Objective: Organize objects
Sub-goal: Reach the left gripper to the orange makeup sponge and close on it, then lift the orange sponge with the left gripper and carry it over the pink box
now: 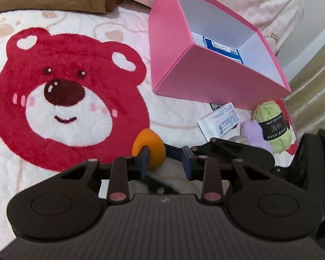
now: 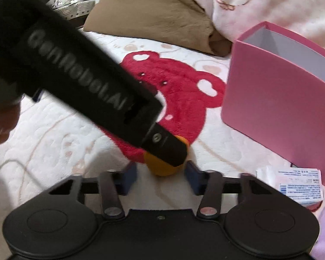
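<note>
**On the bed, two grippers at one orange sponge**

On the bed (image 1: 179, 117), near the red bear's chin, lies the orange sponge (image 1: 157, 151). The left gripper (image 1: 165, 158) is clenched, one finger lying across the sponge; whether it truly pinches it I cannot tell. The right gripper (image 2: 161, 173) is released, its pads either side of the sponge and not touching. The pink box (image 1: 205, 80) stands far right, green yarn (image 1: 270, 125) just beside it.
</note>
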`<state>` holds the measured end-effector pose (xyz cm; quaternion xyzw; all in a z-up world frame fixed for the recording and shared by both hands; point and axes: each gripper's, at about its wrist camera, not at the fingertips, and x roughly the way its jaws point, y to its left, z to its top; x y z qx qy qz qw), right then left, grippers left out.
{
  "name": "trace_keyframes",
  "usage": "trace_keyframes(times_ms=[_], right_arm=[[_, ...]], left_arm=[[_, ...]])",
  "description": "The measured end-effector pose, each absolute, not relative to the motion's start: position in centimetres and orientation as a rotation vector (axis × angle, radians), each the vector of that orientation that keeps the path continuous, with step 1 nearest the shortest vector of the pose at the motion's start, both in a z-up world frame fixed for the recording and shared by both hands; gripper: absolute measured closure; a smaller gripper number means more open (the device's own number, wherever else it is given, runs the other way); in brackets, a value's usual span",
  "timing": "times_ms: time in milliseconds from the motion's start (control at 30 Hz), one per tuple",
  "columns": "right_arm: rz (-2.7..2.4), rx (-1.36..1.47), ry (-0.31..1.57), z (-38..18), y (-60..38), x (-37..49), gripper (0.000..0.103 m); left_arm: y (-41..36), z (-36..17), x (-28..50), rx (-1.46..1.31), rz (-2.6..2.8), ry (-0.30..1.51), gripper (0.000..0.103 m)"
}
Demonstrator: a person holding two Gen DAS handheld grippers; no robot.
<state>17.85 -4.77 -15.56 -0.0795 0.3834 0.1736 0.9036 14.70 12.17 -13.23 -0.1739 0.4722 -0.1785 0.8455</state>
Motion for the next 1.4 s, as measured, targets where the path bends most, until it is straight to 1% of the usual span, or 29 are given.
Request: trace_keyframes(times_ms=[133,233,267,400,433,467,633,767,1167,1300,1400], right_arm=[[0.362,-0.108,0.791,-15.3,-5.6,17.5,0.065],[0.356,-0.085,0.792,-15.4,-5.8,17.0,0.065],[0.352,-0.076,0.794,-15.4,-6.0,16.8,0.065],[0.34,-0.045,0.8,-15.4,-6.4,16.2,0.065],[0.337,-0.035,0.804,-15.4,-6.6,16.0,0.065],[0.336,-0.029,0.801,-15.3,-6.8,15.8,0.065],[0.323,-0.053,0.785,-14.3,-7.2,14.5,0.065],[0.299,-0.068,0.783,-12.4,-7.5,12.7,0.065],[0.253,-0.133,0.724,-5.6,-10.5,7.6,0.065],[0.257,-0.187,0.717,-2.8,-11.5,6.6,0.065],[0.264,-0.254,0.675,-0.6,-12.4,6.7,0.064]], left_arm=[[12.2,-12.8,14.6,-0.363,-0.349,0.982,0.072],[12.3,-12.8,14.7,-0.34,-0.329,0.977,0.067],[12.4,-13.0,14.8,-0.342,-0.326,0.986,0.067],[12.1,-13.9,14.9,-0.356,-0.354,1.012,0.067],[11.9,-14.0,14.8,-0.362,-0.366,1.017,0.068],[11.8,-13.9,14.7,-0.38,-0.387,1.019,0.071],[10.6,-13.2,13.8,-0.372,-0.429,1.015,0.071],[9.5,-11.5,12.4,-0.35,-0.459,1.007,0.071],[4.3,-4.5,8.2,-0.272,-0.509,0.898,0.071],[2.7,-1.9,7.8,-0.24,-0.53,0.885,0.071],[2.1,0.6,8.1,-0.264,-0.541,0.842,0.071]])
